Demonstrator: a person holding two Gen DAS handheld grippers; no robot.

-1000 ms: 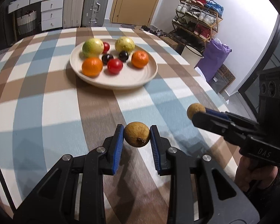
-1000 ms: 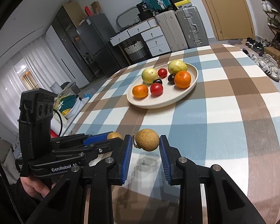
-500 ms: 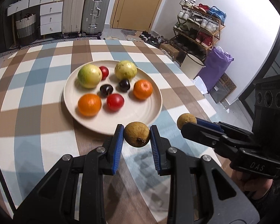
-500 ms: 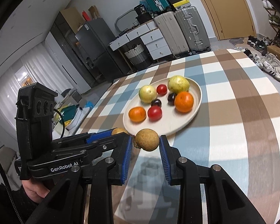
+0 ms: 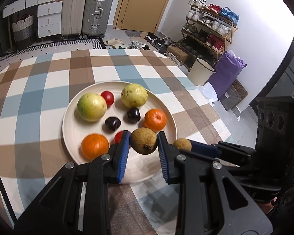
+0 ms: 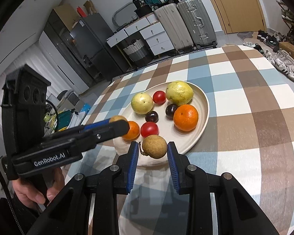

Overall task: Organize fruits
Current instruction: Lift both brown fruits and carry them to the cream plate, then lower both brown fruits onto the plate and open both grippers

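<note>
My left gripper is shut on a round brown fruit and hovers over the near part of the cream plate. My right gripper is shut on a second brown fruit above the plate's near rim. Each gripper shows in the other's view: the right gripper beside the plate's right edge, the left gripper over the plate's left side. The plate holds two green guavas, two oranges, two red tomatoes and two dark plums.
A brown, blue and white checked cloth covers the table. Its right edge drops off toward a white bin, a purple bag and a shoe rack. Suitcases stand behind. A hand holds the left gripper's handle.
Both grippers have carried their brown fruits forward across the table. A second ago they were well short of the plate; now both are over its near rim.
</note>
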